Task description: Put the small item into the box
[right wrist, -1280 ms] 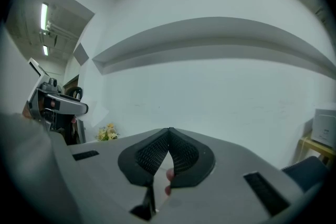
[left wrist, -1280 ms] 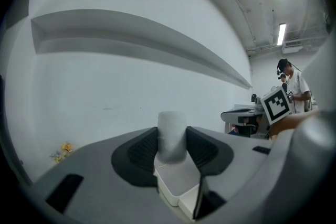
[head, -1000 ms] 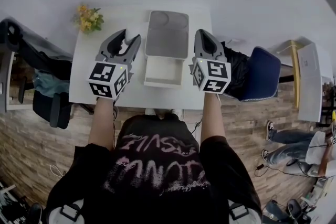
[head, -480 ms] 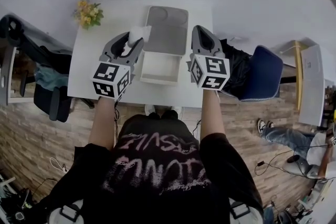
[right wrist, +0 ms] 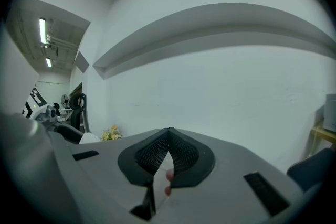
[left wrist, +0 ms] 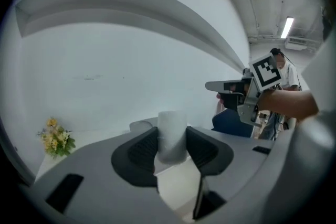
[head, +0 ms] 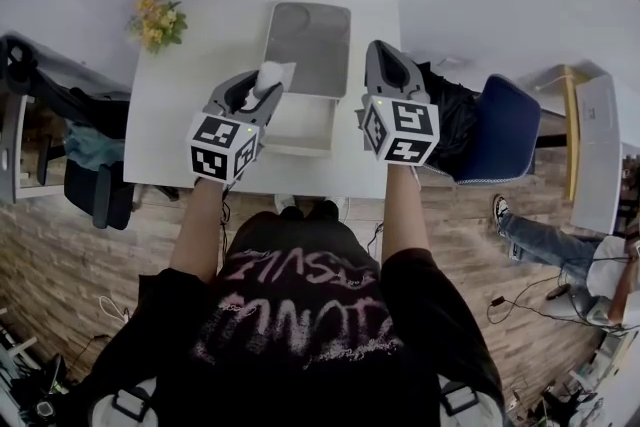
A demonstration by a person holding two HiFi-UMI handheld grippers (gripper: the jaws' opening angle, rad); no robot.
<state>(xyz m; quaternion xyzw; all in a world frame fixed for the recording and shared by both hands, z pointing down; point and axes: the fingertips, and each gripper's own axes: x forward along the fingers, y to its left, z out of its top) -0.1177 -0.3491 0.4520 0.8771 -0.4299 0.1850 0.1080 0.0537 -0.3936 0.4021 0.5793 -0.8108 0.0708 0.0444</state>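
Over the table [head: 170,130], left claw [left wrist: 172,145] grips the white cylinder [left wrist: 172,126]; right claw [right wrist: 168,138] closed.

Office: white desk [head: 170,135], black swivel chair [head: 100,200] (blue chair [head: 510,130] too), ceiling strip lights [left wrist: 287,27]

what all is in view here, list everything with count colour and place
table: one, white, middle of the head view
box: one, white, open, on the table
lid: one, grey inside, lying open beyond the box
flowers: one bunch, yellow, table's far left corner
small roll: one, white, between the left claw's pads
blue chair: one, right of the table
black chair: one, left of the table
floor: wood-brown, around the table
left claw: one, grey, shut on the small roll
right claw: one, grey, shut, empty, by the box's right side
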